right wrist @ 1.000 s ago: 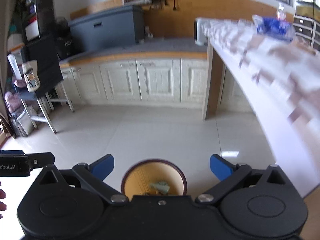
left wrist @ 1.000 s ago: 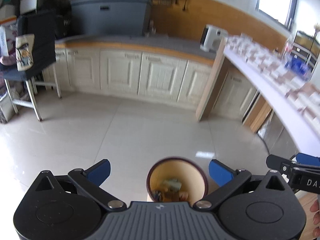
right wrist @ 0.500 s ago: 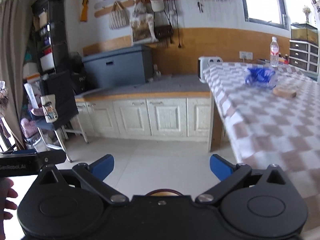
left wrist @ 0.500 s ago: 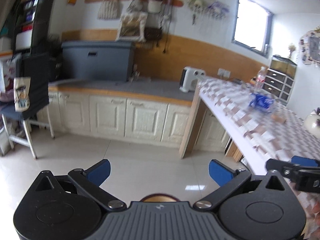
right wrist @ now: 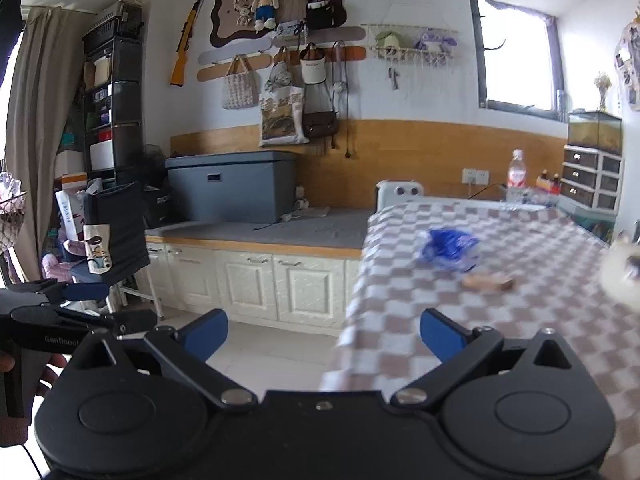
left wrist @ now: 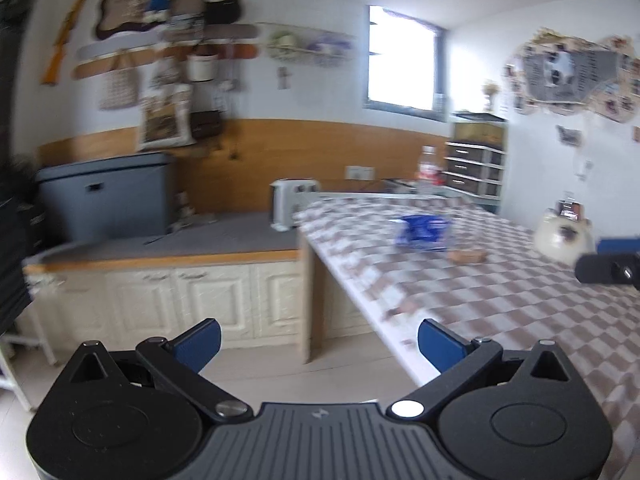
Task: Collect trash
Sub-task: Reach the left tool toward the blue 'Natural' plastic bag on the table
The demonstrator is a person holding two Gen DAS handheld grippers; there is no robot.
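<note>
A crumpled blue wrapper (left wrist: 424,232) lies on the checkered table (left wrist: 500,300), with a small brown scrap (left wrist: 467,256) just beside it. Both also show in the right wrist view, the wrapper (right wrist: 450,249) and the scrap (right wrist: 488,281). My left gripper (left wrist: 318,344) is open and empty, held near the table's left edge, well short of the wrapper. My right gripper (right wrist: 322,334) is open and empty, level with the table's near corner. The bin is out of view.
A cream teapot-like pot (left wrist: 562,236) stands on the table at the right. A plastic bottle (right wrist: 516,174) stands at the table's far end. White cabinets (right wrist: 256,284) with a grey counter and a grey box (right wrist: 232,184) line the back wall. A chair (right wrist: 116,236) stands left.
Both grippers have lifted from over the bin on the floor and tilted up toward the table. The bin has dropped out of view and the tabletop now fills the right side.
</note>
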